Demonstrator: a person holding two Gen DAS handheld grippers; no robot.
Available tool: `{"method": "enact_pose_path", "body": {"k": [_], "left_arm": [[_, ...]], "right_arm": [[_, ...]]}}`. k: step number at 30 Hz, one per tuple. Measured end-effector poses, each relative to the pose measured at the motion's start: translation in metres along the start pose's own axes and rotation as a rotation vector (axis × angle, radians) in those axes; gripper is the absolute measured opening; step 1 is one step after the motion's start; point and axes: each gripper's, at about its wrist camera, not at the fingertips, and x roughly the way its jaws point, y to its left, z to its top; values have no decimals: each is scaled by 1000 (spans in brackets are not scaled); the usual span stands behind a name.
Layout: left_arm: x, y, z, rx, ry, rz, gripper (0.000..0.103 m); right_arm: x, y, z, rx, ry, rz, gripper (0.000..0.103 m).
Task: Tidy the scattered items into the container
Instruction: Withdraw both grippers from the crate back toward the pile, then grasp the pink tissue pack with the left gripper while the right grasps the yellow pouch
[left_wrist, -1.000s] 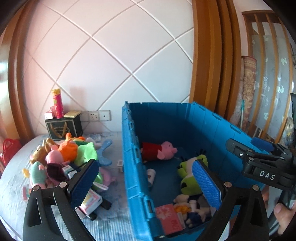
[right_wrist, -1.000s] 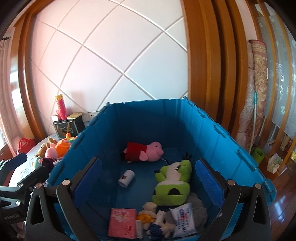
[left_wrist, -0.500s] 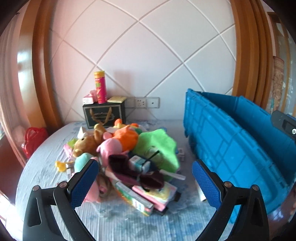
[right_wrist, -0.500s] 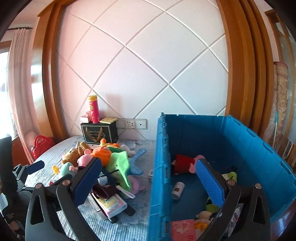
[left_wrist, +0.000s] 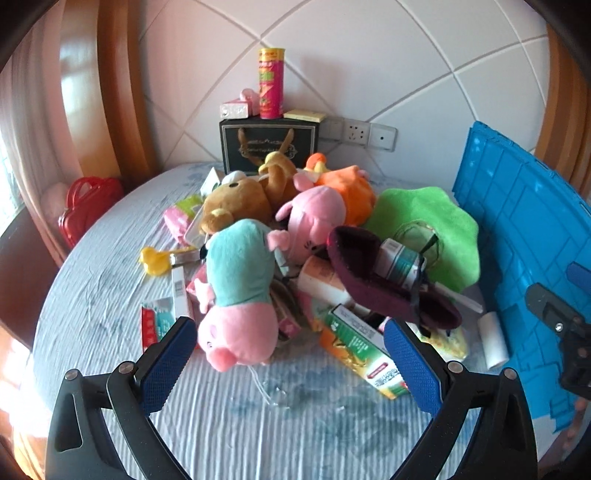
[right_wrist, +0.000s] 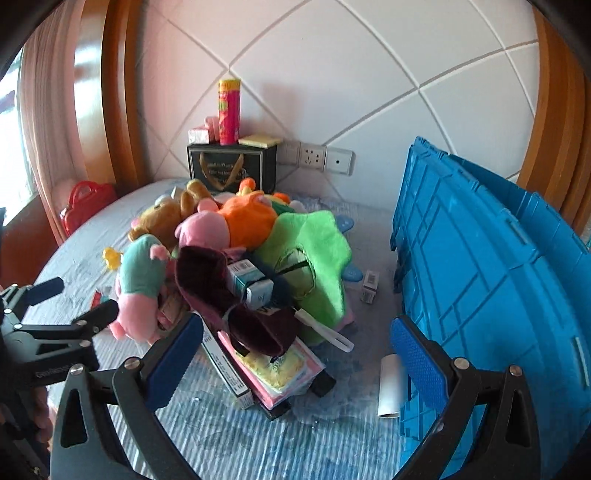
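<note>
One blue crate (right_wrist: 480, 280), two claws (left_wrist: 288, 354) (right_wrist: 295, 350)

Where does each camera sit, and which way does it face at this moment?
Left wrist view: sits on the left hand-held gripper, open and empty, facing the toy pile; nearest is the pig plush. The right hand-held gripper shows at the right edge.
Right wrist view: sits on the right hand-held gripper, open and empty, facing the pile and the blue crate. The left hand-held gripper shows at the left edge, with fingers of a hand.
Shared: pig plush, blue crate, green plush, snack tube.
</note>
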Motion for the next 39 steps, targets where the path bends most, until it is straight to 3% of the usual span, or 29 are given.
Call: {"method": "enact_pose_path", "body": {"k": [8,13,16,21,24,31,35,39], "left_arm": [[62,-15,-2,-1,119,-6,102],[103,-47,-4,44,173,-54,102],[125,-62,-13,115,215,-56,102],[143,-51,-40,223,290,-5,102],[143,-31,-58,264,321,-1,96],[132,13,-79,301,311,94,96],[116,41,-85,242,293,45,96],[96,50,-89,242,256,-3,96]], "right_arm": [[78,-14,2,27,103,-12,103],[127,-29,-13,52,208,-96,103],[149,-29,-31,50,287,-98,103],[138,-20,-46,141,319,-5,103],[129,-7,-56,182,345,35,103],[102,28,-87,262,405,134,103],[75,28,-98,301,358,66,103],[54,39,-103,282,335,120,103]]}}
